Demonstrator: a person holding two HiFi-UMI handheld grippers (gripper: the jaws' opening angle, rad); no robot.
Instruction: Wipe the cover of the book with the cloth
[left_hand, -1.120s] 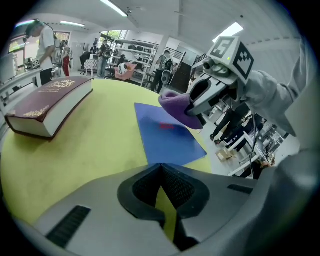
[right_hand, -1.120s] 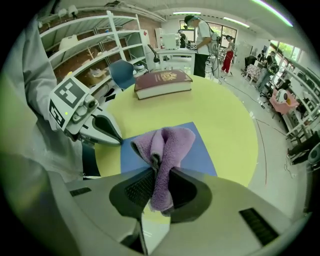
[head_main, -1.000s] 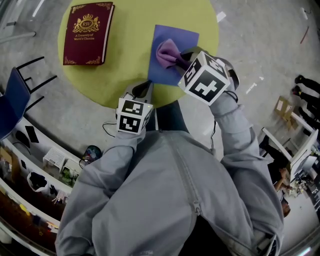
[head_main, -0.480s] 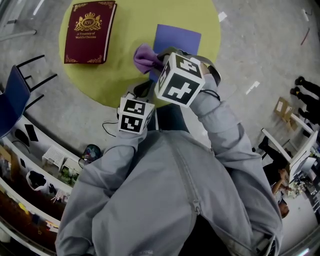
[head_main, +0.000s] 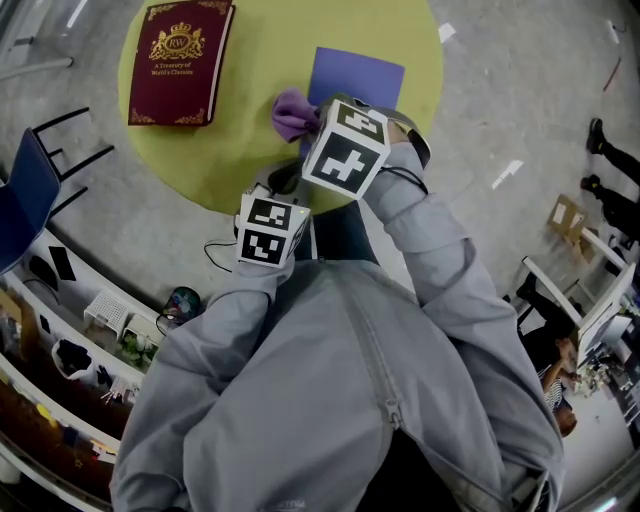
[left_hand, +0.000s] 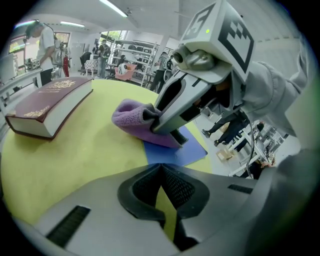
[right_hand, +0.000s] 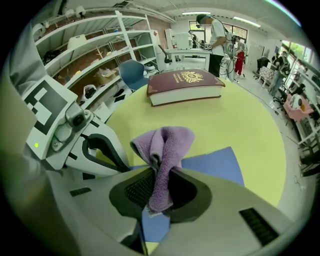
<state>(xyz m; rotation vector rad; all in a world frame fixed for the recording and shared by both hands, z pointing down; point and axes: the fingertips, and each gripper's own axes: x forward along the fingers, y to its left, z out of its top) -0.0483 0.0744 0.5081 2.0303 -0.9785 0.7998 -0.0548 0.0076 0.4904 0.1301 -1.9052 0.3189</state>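
The right gripper (head_main: 322, 118) reaches out in front, with the right arm (head_main: 440, 255) stretched long. Its jaws pinch tight on the purple cloth (head_main: 292, 113). The left gripper (head_main: 283, 182) sits close to the body, jaws pressed together with nothing between them.

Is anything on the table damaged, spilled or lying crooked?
Nothing stands out. The book lies closed and flat on the table, the blue sheet lies flat, and the cloth is bunched in the right tongs.
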